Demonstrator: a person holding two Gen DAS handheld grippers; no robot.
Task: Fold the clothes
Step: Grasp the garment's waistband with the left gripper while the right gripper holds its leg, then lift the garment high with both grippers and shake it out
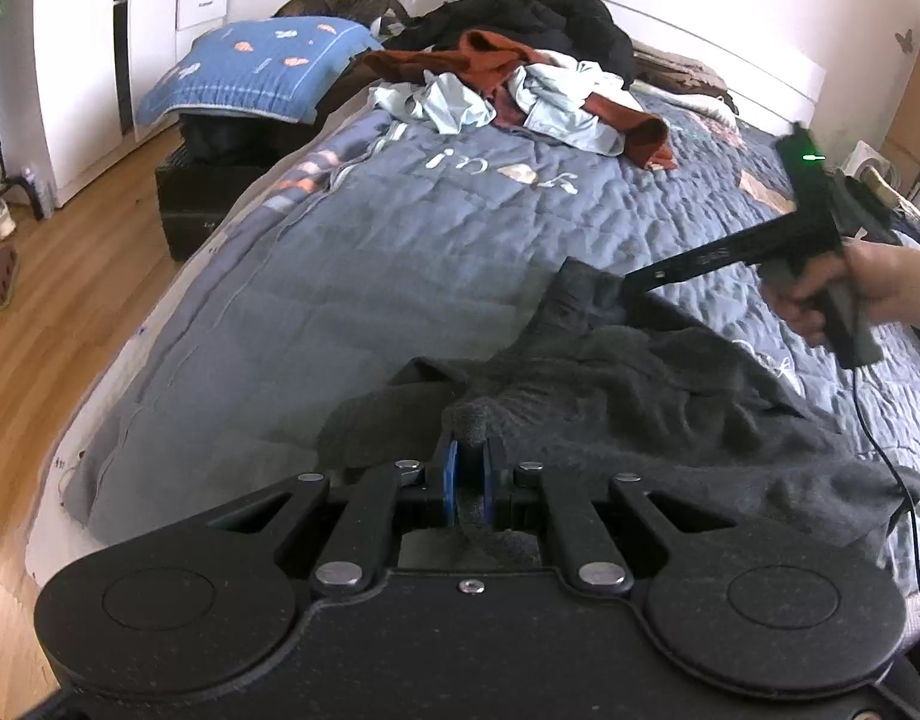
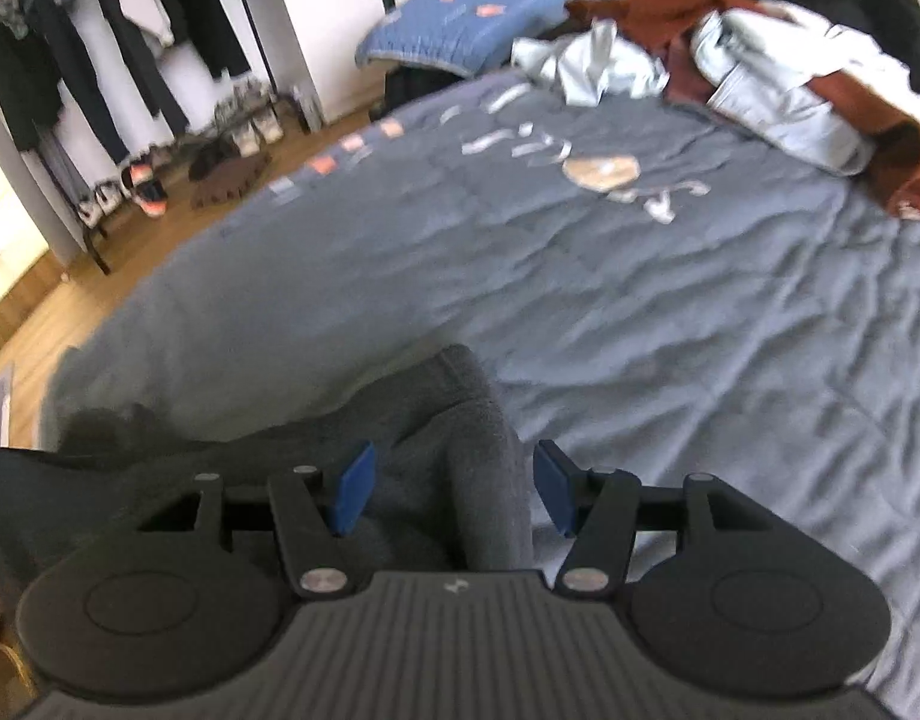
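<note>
A dark grey garment [image 1: 670,396] lies crumpled on the near part of the blue-grey quilted bed [image 1: 400,252]. My left gripper [image 1: 467,468] is shut on a bunched edge of it, and fabric shows between the blue pads. The right gripper [image 1: 634,288], held by a hand [image 1: 880,288], reaches down to the garment's far end. In the right wrist view this gripper [image 2: 454,495] stands open astride a raised fold of the grey garment [image 2: 460,450]. Its blue pads [image 2: 353,492] stand on either side without pressing it.
A pile of black, rust-red and pale blue clothes [image 1: 520,78] sits at the head of the bed [image 2: 640,300]. A blue pillow [image 1: 262,66] rests on a black box beside the bed. Wooden floor [image 1: 52,312], shoes [image 2: 148,192] and a clothes rack [image 2: 100,60] lie to the left.
</note>
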